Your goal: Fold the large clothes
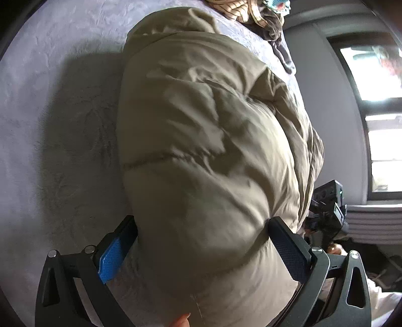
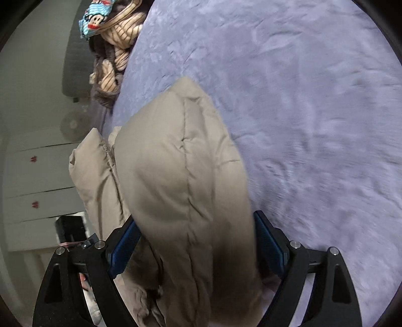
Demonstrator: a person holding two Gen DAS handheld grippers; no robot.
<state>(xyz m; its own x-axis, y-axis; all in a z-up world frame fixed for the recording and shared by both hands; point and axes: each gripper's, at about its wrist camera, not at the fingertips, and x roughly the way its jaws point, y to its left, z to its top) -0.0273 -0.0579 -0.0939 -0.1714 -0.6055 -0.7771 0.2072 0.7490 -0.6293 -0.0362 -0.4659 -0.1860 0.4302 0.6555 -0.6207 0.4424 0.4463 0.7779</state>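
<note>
Left gripper (image 1: 201, 241): jaws spread wide, blue pads pressed into either flank of the puffy olive jacket (image 1: 213, 140), gripping a thick fold of it. Jacket bulk filling the whole gap between the fingers and swelling out past the tips, stretching far across the lilac bedspread (image 1: 62, 105). Fingertip (image 1: 182, 320) showing at the near edge, touching the jacket's underside.

Right gripper (image 2: 198, 239): jaws at their widest, a padded section of the jacket (image 2: 181, 176) between them. Left pad against the fabric; right pad hidden at the jacket's edge, so contact there cannot be told, nor whether the grip holds. No earlier view to judge by. Jacket rising from between the fingers and reaching far, its rounded end lying over the bedspread (image 2: 301, 100); a second quilted fold hanging off to the left, beyond the left finger.

Farther out, left-wrist view: the other gripper's dark body (image 1: 326, 208) just right of the jacket, window (image 1: 371, 100) beyond at right, heap of striped clothes (image 1: 238, 10) at the far edge of the bed.

Right-wrist view: same heap (image 2: 118, 37) at far left with a cartoon-monkey fabric (image 2: 96, 17) on top; white drawers (image 2: 37, 176) left of the bed.
</note>
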